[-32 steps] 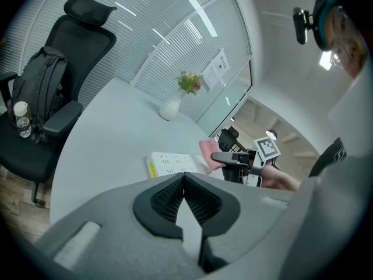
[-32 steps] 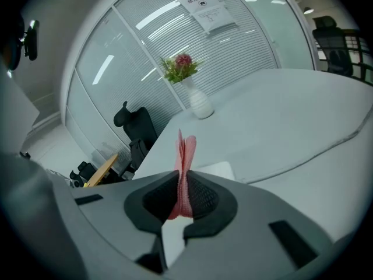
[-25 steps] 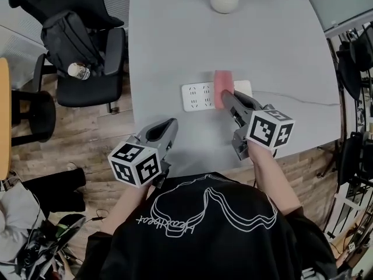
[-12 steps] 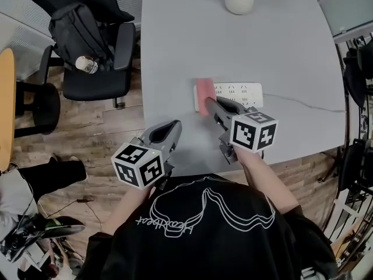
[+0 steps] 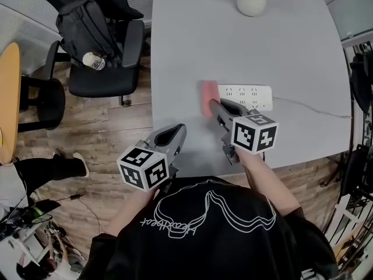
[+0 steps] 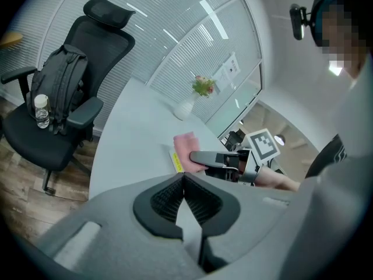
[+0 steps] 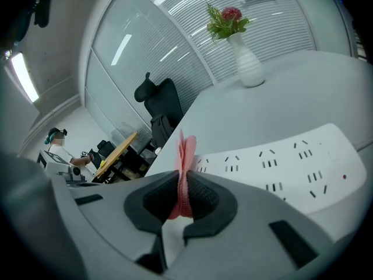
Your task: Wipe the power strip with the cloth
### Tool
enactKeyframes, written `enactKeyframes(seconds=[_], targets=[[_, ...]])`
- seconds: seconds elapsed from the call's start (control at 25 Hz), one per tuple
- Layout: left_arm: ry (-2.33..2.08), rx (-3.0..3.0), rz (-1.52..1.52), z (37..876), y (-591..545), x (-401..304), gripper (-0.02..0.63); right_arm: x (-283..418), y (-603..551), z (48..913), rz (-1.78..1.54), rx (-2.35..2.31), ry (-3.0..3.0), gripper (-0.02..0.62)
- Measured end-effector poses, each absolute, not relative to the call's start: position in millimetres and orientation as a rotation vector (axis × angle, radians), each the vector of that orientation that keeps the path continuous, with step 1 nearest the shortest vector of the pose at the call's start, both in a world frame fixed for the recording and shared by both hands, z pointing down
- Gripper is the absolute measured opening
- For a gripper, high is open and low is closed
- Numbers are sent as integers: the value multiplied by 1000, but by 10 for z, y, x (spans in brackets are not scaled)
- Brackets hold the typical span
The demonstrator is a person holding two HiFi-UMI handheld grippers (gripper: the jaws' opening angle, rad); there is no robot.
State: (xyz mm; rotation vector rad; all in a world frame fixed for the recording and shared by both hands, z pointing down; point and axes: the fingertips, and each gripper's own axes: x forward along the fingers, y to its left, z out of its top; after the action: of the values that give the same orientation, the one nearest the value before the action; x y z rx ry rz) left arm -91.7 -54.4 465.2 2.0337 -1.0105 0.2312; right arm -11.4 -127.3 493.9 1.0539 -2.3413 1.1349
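My right gripper pinched the cloth by its fold, at the power strip's end away from its cord. I judged the cloth soft and limp, and the strip rigid, light and liable to slide. My left gripper, jaws pressed together on nothing, hung apart from the strip.

One power strip, one cloth, one vase, one chair, one backpack, one bottle, two grippers

Black T-shirt, white line print (script beneath). Grey left gripper, right gripper: black-white marker cubes, black ribbed jaws.
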Motion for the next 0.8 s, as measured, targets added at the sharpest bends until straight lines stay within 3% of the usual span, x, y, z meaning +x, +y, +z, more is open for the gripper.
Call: enactKeyframes(seconds=[0.8], targets=[[-983, 2037, 237, 4687, -525, -845, 12, 166, -1263, 4998, 1131, 1127, -2302, 40]])
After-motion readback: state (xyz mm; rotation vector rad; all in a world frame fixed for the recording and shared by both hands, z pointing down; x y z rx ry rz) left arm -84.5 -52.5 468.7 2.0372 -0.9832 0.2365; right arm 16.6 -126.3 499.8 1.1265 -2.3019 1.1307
